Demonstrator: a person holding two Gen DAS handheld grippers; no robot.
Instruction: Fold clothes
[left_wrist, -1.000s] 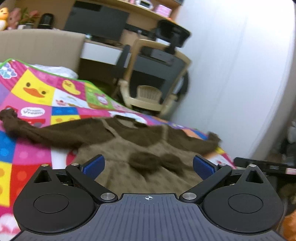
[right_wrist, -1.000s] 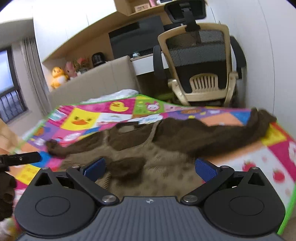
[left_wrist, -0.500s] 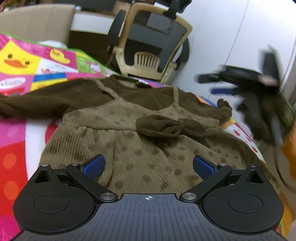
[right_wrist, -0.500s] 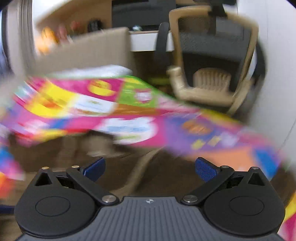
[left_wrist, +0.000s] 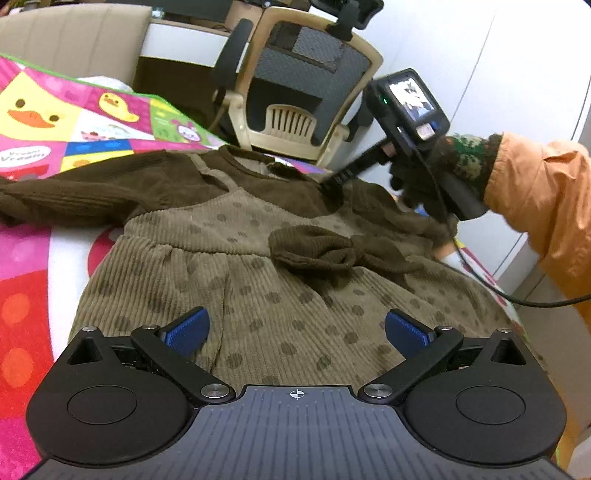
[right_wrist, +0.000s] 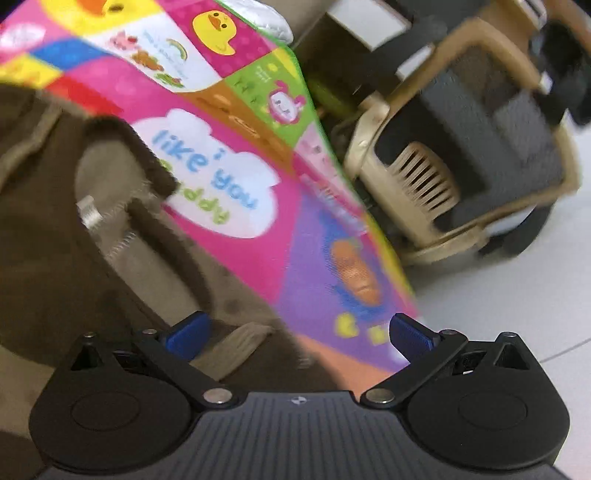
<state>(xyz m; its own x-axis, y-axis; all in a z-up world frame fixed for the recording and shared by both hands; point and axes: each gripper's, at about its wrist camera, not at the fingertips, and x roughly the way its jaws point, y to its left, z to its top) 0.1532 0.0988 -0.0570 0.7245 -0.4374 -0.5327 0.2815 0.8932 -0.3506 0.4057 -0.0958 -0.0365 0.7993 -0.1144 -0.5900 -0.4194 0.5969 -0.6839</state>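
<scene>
The brown corduroy dress with darker dots and a dark bow (left_wrist: 258, 266) lay flat on the bright patchwork play mat (left_wrist: 55, 122), filling the middle of the left wrist view, with its hem hidden behind the left gripper (left_wrist: 297, 328), whose blue-padded fingers stood wide apart and empty above the skirt. At the centre right of that frame the right gripper (left_wrist: 332, 181) touched the dress's shoulder, its tips lost against the dark fabric; its own blurred view showed its fingers (right_wrist: 410, 336) spread and empty over the neckline at lower left; the beige mesh office chair (right_wrist: 461, 166) smeared at upper right.
</scene>
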